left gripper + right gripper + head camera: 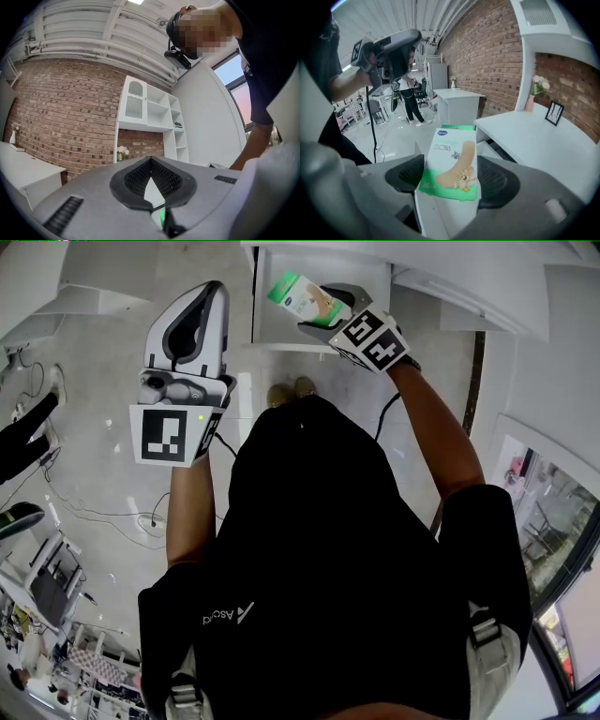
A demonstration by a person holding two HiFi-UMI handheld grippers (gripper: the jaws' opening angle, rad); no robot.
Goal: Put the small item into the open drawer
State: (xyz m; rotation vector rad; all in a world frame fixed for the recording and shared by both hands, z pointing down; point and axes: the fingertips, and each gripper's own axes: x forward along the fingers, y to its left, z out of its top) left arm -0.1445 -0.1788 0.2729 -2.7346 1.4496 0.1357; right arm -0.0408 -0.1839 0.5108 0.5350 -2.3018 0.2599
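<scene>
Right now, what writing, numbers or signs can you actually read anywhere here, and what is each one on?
"创口贴" (likely): front of the plaster box in the right gripper.
"26": that box's green lower left corner.
"Asc…": the person's black shirt; the remaining letters are unclear.
Blue oval logo on the box: too small to read.
Marker cubes carry patterns only, no words.

Green-and-white box [449, 161] with a beige plaster print; red-brown brick wall [61, 117]; white shelving [151, 111]
</scene>
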